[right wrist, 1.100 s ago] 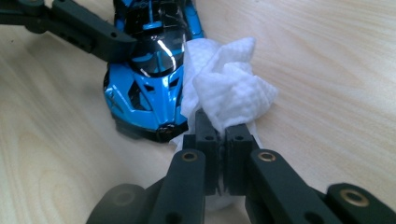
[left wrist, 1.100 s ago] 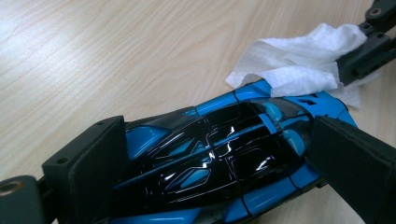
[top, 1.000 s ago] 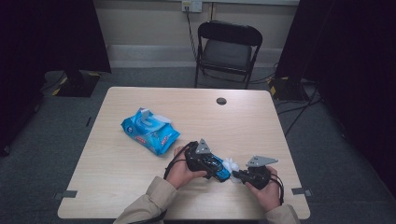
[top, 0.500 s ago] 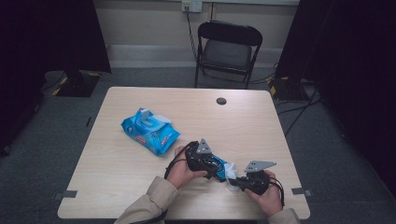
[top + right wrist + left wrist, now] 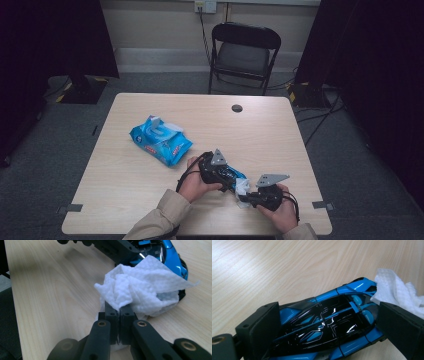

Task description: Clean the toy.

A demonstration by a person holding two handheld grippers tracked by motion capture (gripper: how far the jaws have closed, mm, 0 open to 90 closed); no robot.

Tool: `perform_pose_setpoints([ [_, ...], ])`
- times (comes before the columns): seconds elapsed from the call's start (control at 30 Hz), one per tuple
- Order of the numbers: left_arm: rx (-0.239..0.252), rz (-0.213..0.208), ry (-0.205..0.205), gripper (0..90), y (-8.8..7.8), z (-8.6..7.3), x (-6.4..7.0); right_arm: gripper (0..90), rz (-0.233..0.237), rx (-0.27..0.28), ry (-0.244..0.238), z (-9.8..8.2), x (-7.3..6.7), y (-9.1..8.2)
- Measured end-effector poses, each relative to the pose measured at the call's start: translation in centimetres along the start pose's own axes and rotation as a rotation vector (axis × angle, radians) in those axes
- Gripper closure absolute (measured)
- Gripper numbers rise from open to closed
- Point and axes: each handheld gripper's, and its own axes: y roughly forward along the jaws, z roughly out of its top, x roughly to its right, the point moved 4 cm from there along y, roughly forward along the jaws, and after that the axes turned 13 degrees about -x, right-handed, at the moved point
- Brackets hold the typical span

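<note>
While the left gripper [image 5: 235, 178] clamps a blue and black toy car [image 5: 329, 325] lengthwise between its two pads, the right gripper [image 5: 119, 312] has its jaws pinched fully together on a crumpled white wipe [image 5: 140, 290]. Wipe pressed against one end of the car. Both sit near the table's [image 5: 150, 200] front edge, toward its right corner. Blue wipe pack [image 5: 161, 140] lies left of centre.

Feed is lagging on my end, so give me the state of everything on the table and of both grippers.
Toy car: clamped between the left gripper's jaws.
Left gripper: shut on the toy car.
Wipe: crumpled, pinched, pressed against the car's end.
Right gripper: shut on the wipe.
Wipes pack: lying flat, flap lifted open.
Chair: unfolded, unoccupied.
</note>
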Motion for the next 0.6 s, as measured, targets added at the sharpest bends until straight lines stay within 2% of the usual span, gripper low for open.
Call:
perform_pose_setpoints([
  [0.33,0.004,-0.005,0.0,5.4,0.1,0.1,0.2,88.0,0.033,0.003,-0.03,0.7,-1.3,1.0],
  [0.43,0.003,-0.007,0.0,5.4,0.1,0.2,0.3,87.9,0.072,0.012,-0.043,0.8,-1.7,1.3],
  [0.5,0.004,-0.008,0.0,5.4,0.1,0.1,0.3,87.9,0.074,0.012,-0.047,0.8,-1.7,1.2],
  [0.53,0.005,-0.008,0.0,5.4,0.1,0.1,0.3,87.9,0.095,0.022,-0.048,1.0,-1.8,0.7],
  [0.6,0.004,-0.009,0.0,5.4,0.1,0.1,0.3,87.9,0.101,0.03,-0.047,1.0,-1.8,0.4],
])
